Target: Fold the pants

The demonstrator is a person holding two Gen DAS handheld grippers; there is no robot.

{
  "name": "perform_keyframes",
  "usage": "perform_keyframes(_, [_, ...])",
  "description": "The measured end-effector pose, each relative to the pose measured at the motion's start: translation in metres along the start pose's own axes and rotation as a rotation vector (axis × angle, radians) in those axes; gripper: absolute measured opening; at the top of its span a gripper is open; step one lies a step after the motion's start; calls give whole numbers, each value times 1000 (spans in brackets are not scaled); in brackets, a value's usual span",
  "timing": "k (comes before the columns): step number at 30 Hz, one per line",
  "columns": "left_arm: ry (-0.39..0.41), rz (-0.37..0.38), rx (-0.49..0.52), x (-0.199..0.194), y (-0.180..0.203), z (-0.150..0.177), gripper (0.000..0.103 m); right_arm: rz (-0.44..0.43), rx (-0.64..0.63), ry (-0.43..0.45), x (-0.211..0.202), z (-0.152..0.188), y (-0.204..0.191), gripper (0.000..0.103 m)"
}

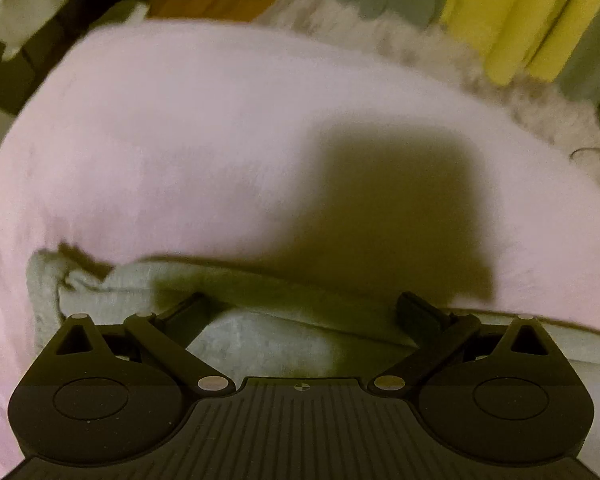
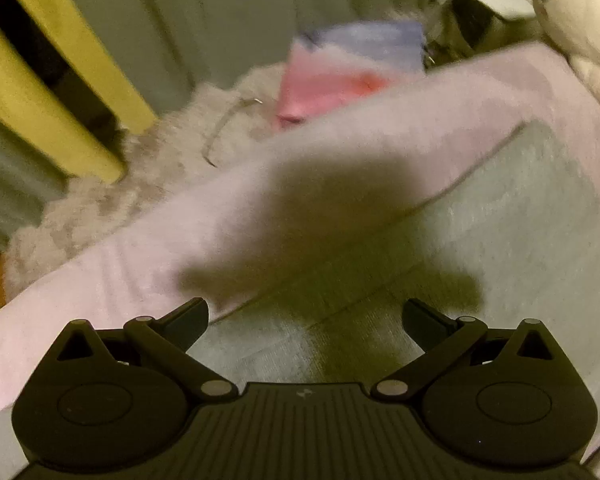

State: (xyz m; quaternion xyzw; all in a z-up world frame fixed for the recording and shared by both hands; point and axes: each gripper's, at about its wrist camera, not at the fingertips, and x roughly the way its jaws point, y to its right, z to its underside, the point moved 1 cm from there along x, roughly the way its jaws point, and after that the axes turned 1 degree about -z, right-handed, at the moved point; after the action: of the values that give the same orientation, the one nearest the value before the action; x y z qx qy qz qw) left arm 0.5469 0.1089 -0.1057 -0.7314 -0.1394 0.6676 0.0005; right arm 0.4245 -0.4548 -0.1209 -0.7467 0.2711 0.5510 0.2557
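Left tool (image 1: 300,306) is spread wide and grasps nothing, poised just over the grey pants (image 1: 260,344); right tool (image 2: 304,312) likewise gapes empty above the pants (image 2: 480,248); the pants lie flat on the pink blanket (image 1: 180,140), a seam or fold edge running under both tools; seemingly between folds, so next each tool must drop and pinch an edge; blur hides hems and waistband; the pants' full outline is cut off.
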Motion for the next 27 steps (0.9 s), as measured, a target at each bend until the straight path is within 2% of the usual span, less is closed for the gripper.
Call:
perform_keyframes(2, [1,25,-18,1,-5,1,103,49,-6,11,4,2,0,102])
perform_keyframes(5, [-2,57,-9,-1,-11,2,102,80,-11,16,1,6,4,89])
perform_keyframes(7, [1,69,-11,-5,-16,6,88,89,-13,5,-2,4,7,78])
perform_keyframes(9, [14,96,-16,-15,-29,16,63,85,-13,8,-7,3,12,54])
perform_keyframes(10, [18,109,-18,-18,-35,18,57,71,-24,13,-10,3,15,47])
perform_keyframes(12, [26,136,-41,-23,-50,22,34,22,-30,39,-13,6,18,24])
perform_keyframes(14, [25,185,-82,-25,-67,25,23,-51,-14,38,-18,9,27,13])
perform_keyframes(18, [35,265,-120,-32,-92,41,15,-158,46,70,-26,18,49,4])
perform_keyframes(22, [95,294,-103,-54,-105,72,13,-229,72,129,-44,34,64,4])
perform_keyframes(27, [183,331,-91,-94,-136,127,12,-294,40,227,-95,70,90,3])
